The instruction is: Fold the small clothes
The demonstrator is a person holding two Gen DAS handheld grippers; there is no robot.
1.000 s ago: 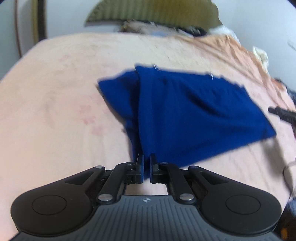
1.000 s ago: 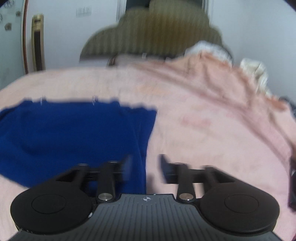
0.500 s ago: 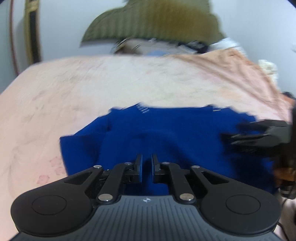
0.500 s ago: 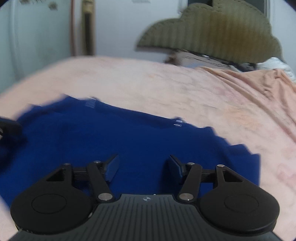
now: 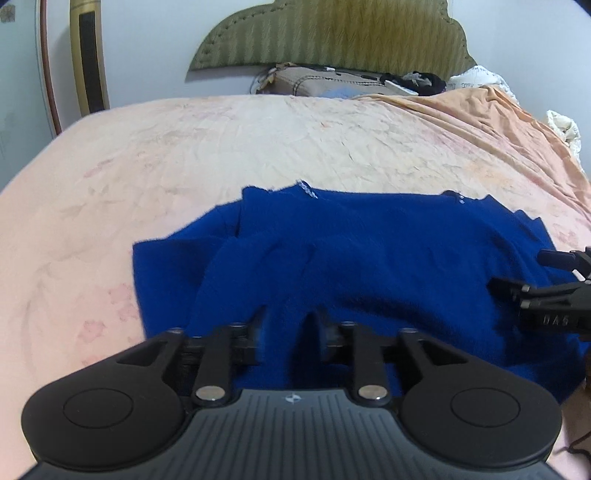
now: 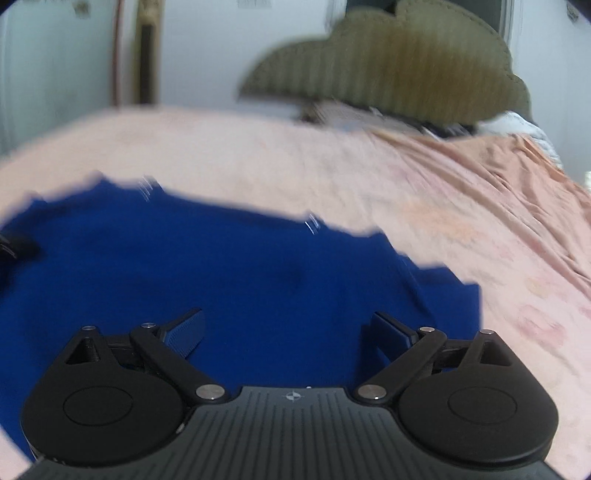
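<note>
A dark blue garment [image 5: 369,266] lies on the pink bed sheet [image 5: 184,155], with a folded flap along its left side. It also fills the lower left of the right wrist view [image 6: 221,273]. My left gripper [image 5: 290,325] hovers over the garment's near edge with its jaws open a little and nothing between them. My right gripper [image 6: 288,332] is wide open over the garment's right part, empty. The right gripper shows at the right edge of the left wrist view [image 5: 546,291].
An olive headboard [image 5: 332,33] stands against the far wall, with a pillow and small items [image 5: 332,83] below it. An orange blanket [image 5: 498,122] is bunched along the bed's right side. A gold and black frame [image 5: 88,59] leans at the far left.
My left gripper's jaws have gone from nearly shut to slightly open and it has come in over the garment's near edge. My right gripper has opened wider and moved left over the garment.
</note>
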